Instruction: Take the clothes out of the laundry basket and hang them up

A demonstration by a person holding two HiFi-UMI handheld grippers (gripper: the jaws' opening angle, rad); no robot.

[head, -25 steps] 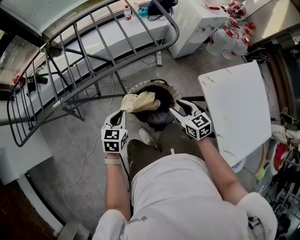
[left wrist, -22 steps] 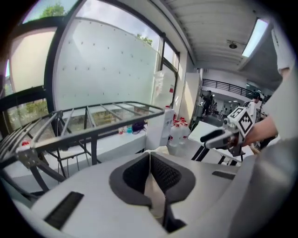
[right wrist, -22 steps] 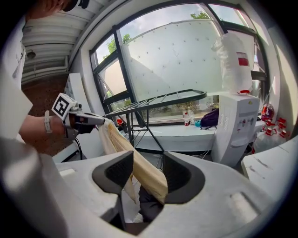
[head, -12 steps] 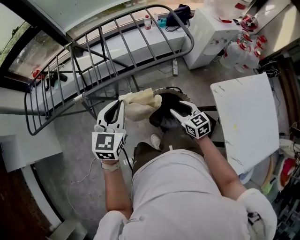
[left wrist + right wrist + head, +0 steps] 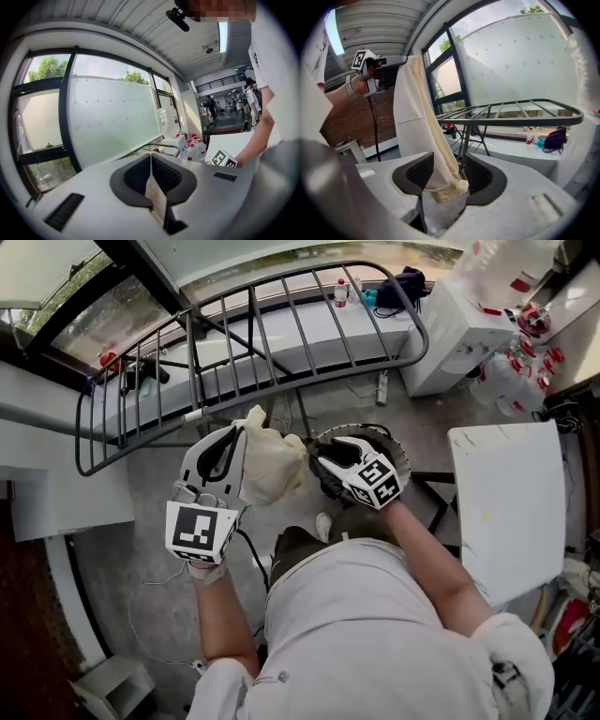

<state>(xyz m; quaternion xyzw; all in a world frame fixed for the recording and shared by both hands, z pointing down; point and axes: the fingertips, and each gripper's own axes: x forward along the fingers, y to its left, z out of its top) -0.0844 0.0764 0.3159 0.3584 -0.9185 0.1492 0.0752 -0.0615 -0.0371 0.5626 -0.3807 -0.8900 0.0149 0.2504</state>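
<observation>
My left gripper (image 5: 230, 439) is raised in front of me, shut on the top edge of a cream garment (image 5: 274, 465) that hangs from it. The left gripper view shows a strip of that cloth (image 5: 155, 199) pinched between the closed jaws of the left gripper (image 5: 151, 161). My right gripper (image 5: 323, 457) is against the garment's right side. In the right gripper view the right gripper (image 5: 445, 173) has its jaws apart, with the garment's lower hem (image 5: 443, 185) hanging loose between them, and the left gripper (image 5: 404, 61) shows up high. The round laundry basket (image 5: 401, 454) stands on the floor, dark clothes (image 5: 330, 489) inside.
A grey metal drying rack (image 5: 281, 324) stands just beyond the basket, below the windows. A white board (image 5: 511, 502) is at the right, a white cabinet (image 5: 459, 334) and bottles (image 5: 525, 362) at far right. A cable (image 5: 159, 587) lies on the floor.
The left gripper has lifted the cream garment up out of the basket. The right gripper has swung left from over the basket to the garment's lower part.
</observation>
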